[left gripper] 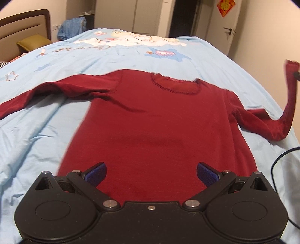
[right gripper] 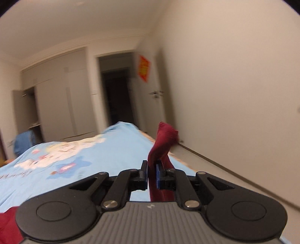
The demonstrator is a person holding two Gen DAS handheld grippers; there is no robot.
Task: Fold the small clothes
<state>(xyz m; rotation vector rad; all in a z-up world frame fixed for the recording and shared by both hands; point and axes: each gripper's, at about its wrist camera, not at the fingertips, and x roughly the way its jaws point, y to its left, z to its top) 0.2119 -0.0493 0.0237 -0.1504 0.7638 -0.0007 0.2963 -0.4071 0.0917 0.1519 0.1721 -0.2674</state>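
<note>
Pale walls, a closed wardrobe (left gripper: 144, 16) and a dark doorway (left gripper: 182, 17) back the left wrist view, and a light-blue quilt (left gripper: 37, 131) with cartoon prints covers the bed that fills most of it. Spread flat on the quilt lies the dark red long-sleeved shirt (left gripper: 155, 120), collar toward 12 o'clock and hem toward 6 o'clock. Its one sleeve runs along the quilt toward 9 o'clock; the other sleeve (left gripper: 288, 105) bends upward at 3 o'clock, lifted off the bed. The left gripper (left gripper: 151, 175) hangs level over the hem, its blue pads spread wide with nothing between them. Bare quilt lies on both sides of the shirt body, and a black cable (left gripper: 277, 165) curls over the quilt edge at 4 o'clock. A blue garment (left gripper: 72, 27) is heaped at 11 o'clock beyond the bed.

From the right wrist view, the room tilts: wall at 3 o'clock, doorway (right gripper: 116, 90) and red poster (right gripper: 144, 68) near 12 o'clock, quilt (right gripper: 75, 155) sloping away at 9 o'clock. The right gripper (right gripper: 152, 176) is raised above the bed's far edge, fingers closed narrowly on the sleeve (right gripper: 161, 142), whose cuff stands above the pads while the rest drops below. Open floor runs along the wall at 4 o'clock.
</note>
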